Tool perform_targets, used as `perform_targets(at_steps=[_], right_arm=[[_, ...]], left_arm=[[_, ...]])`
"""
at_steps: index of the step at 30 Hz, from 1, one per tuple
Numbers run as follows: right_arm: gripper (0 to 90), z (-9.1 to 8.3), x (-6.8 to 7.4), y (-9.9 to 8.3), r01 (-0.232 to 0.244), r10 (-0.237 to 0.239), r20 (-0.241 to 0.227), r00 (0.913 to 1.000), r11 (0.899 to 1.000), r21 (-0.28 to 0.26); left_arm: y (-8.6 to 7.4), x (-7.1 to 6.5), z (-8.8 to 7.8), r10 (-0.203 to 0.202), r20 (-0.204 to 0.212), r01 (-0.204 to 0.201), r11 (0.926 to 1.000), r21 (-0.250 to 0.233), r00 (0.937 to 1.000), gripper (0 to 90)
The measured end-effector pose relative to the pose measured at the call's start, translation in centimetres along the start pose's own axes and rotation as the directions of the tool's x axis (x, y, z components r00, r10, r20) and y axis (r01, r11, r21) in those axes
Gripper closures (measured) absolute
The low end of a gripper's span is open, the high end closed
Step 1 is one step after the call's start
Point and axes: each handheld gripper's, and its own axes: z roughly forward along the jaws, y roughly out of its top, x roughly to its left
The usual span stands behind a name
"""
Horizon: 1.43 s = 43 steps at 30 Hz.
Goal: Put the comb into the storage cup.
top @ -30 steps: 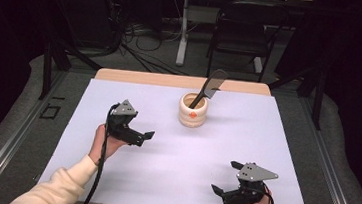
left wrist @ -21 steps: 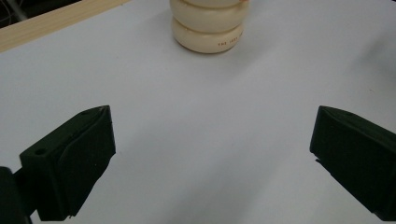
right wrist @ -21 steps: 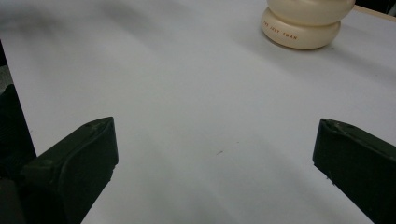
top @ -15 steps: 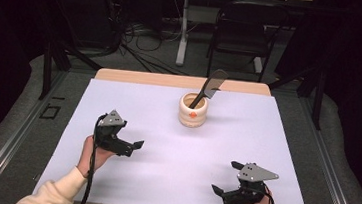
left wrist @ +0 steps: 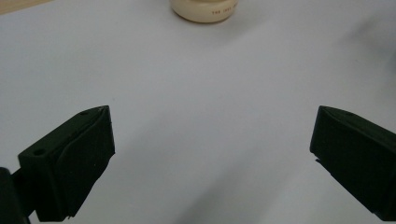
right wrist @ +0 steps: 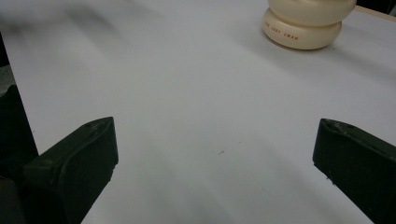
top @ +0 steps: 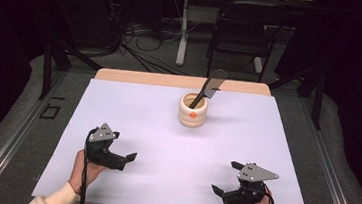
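A cream ceramic pot point(top: 193, 111) stands near the table's far middle with a dark spatula point(top: 209, 86) leaning out of it. Its base appears at the top of the left gripper view point(left wrist: 205, 9) and the right gripper view point(right wrist: 303, 23). My left gripper point(top: 125, 159) rests low at the near left, open, with nothing between its jaws point(left wrist: 212, 154). At the near right my right gripper point(top: 226, 177) is open too, jaws wide apart over bare table point(right wrist: 215, 158). Both are well short of the pot.
The white table top point(top: 156, 130) has a wooden strip along its far edge point(top: 141, 78). Beyond it stand a dark chair point(top: 243, 32), a desk leg point(top: 183, 32) and loose cables on the floor point(top: 134, 42).
My left gripper has drawn back toward the near edge and lower on the table. The right gripper and the pot have stayed put.
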Motion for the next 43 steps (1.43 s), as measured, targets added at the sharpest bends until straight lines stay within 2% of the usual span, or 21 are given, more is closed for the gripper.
perform_targets(at_steps=[8,12,19,23,28,31,40,41,43], right_arm=[[0.0,0.0,0.0,0.0,-0.002,0.002,0.0,1.0,1.0,0.001],[0.0,0.0,0.0,0.0,-0.005,0.005,0.0,1.0,1.0,0.004],[0.0,-0.1,0.0,-0.1,-0.006,0.006,0.001,1.0,1.0,0.002],[0.0,-0.1,0.0,-0.1,-0.007,0.007,0.002,1.0,1.0,0.0],[0.0,-0.1,0.0,-0.1,-0.008,0.008,0.001,1.0,1.0,0.001],[0.0,-0.1,0.0,-0.1,-0.007,0.007,0.001,1.0,1.0,-0.001],[0.0,-0.2,0.0,-0.1,-0.003,0.003,-0.001,1.0,1.0,-0.004],[0.0,-0.2,0.0,-0.1,-0.003,0.003,-0.001,1.0,1.0,-0.004],[0.0,-0.2,0.0,-0.2,-0.003,0.003,-0.001,1.0,1.0,-0.005]], left_arm=[[-1.9,-0.5,-0.9,0.0,-0.032,0.0,0.9997,-0.023,0.9995,0.0],[-2.9,-0.9,-1.5,0.017,-0.013,-0.018,0.9986,-0.049,0.9998,0.0],[-3.8,-1.3,-2.2,0.02,-0.023,-0.022,0.9976,-0.065,0.9995,0.0],[-4.2,-1.5,-2.4,0.034,-0.032,-0.036,0.9984,-0.045,0.9989,0.0],[-4.8,-1.8,-2.7,0.025,-0.038,-0.026,0.9989,-0.038,0.999,0.0],[-5.1,-2.0,-2.7,0.042,-0.04,-0.043,0.9989,-0.02,0.9983,0.0],[-5.5,-2.3,-2.4,0.049,-0.016,-0.049,0.9987,0.017,0.9987,0.0],[-5.5,-2.3,-2.4,0.041,-0.012,-0.041,0.9991,0.014,0.9991,0.0],[-5.3,-2.3,-2.4,0.048,-0.01,-0.048,0.9987,0.015,0.9988,0.0]])
